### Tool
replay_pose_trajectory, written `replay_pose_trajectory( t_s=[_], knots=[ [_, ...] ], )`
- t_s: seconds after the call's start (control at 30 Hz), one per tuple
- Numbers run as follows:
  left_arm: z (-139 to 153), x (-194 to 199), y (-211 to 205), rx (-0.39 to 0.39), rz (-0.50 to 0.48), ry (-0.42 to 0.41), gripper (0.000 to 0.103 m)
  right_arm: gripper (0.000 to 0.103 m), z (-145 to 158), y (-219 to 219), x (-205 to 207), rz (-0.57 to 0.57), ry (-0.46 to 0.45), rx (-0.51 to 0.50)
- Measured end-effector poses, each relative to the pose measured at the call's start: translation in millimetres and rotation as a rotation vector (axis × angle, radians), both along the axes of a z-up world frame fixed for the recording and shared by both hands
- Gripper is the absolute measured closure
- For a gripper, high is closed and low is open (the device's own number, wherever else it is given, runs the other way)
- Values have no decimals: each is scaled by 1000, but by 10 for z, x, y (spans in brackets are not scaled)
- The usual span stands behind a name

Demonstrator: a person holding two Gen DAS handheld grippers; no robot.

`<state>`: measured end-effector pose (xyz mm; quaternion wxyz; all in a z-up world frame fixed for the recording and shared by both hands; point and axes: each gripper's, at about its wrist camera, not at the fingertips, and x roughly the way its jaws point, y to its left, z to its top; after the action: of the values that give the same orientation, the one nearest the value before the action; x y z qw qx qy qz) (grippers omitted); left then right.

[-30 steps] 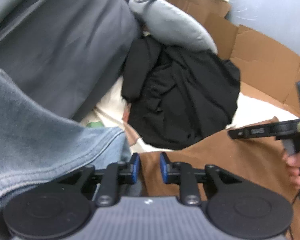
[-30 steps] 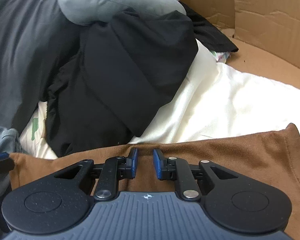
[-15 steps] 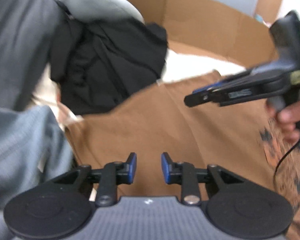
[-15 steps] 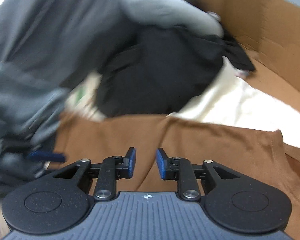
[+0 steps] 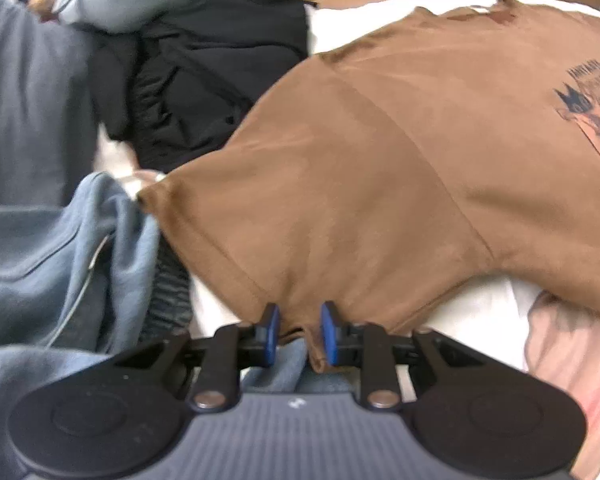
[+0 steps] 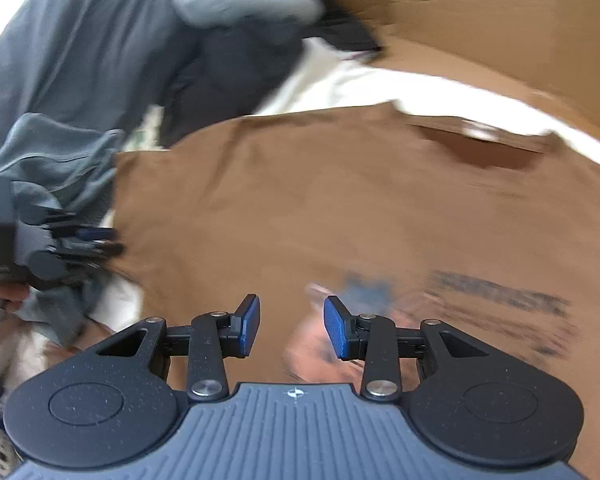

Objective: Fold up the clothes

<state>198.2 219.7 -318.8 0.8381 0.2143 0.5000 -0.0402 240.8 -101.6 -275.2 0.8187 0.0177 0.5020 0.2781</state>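
The brown cotton T-shirt with a dark printed graphic (image 5: 380,152) is lying spread over a white sheet (image 5: 472,304), right of a black jacket (image 5: 204,80). The left gripper (image 5: 296,330) is sitting with jaws narrowly parted around the shirt's near hem. The right gripper (image 6: 291,326) is hovering, jaws wide and empty, above the graphic.

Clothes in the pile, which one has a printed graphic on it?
The brown T-shirt, spread over the white sheet. Its blue and orange print sits at the right; the black jacket and the blue-grey garment look plain.
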Motion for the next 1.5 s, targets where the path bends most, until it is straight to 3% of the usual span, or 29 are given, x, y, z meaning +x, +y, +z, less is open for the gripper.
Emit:
replay_pose_trajectory(
  t_s=[0.2,0.5,0.67,0.8,0.87,0.97,1.1,1.37,1.5],
  knots=[
    [178,-198,-115,43,62,-62,73,54,134,-675,-234,-140,-24,4],
    [598,-261,-73,-79,231,-184,73,49,-50,-1388,-696,-295,-51,41],
    [536,-60,12,-149,243,-162,81,49,-275,-1561,-814,-365,-18,61],
    [314,33,8,-136,230,-82,84,49,-297,-1564,-847,-356,-26,64],
    [216,0,53,-112,242,-56,85,49,-299,-1560,-850,-352,-27,70],
    [195,-128,240,-159,292,-62,83,49,-296,-1563,-876,-344,-26,72],
    [178,-293,444,-144,342,-53,79,49,-290,-1572,-920,-329,-24,69],
    [60,-411,537,28,304,56,88,49,-312,-1618,-973,-330,-10,63],
    [254,-369,365,29,303,13,88,49,-315,-1638,-965,-336,-14,75]
  ],
)
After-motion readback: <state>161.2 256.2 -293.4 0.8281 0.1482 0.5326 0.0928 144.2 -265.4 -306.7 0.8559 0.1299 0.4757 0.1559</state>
